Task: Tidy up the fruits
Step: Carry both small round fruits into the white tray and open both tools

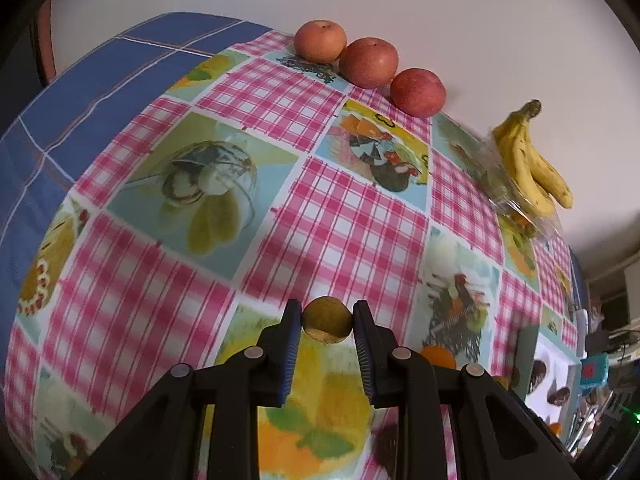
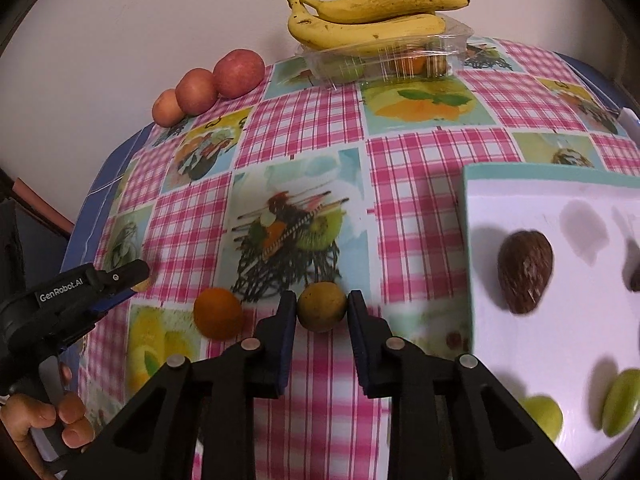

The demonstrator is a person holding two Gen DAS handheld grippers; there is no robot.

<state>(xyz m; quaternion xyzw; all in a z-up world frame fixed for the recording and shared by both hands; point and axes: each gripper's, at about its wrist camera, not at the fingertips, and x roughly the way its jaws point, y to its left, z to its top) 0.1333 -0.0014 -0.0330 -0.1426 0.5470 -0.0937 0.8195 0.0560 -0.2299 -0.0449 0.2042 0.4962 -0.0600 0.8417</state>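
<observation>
While apples [image 1: 370,62] are lined up at upper centre, an olive-yellow fruit [image 1: 327,319] is clamped in the left gripper [image 1: 327,322] and another [image 2: 322,306] in the right gripper [image 2: 322,310], seemingly for sorting.

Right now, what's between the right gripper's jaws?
A small yellow-green fruit sits between the jaws of the right gripper, touching both. The right wrist view shows it.

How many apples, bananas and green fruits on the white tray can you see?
Red apples: 3
Bananas: 2
Green fruits on the white tray: 2
Total: 7
</observation>
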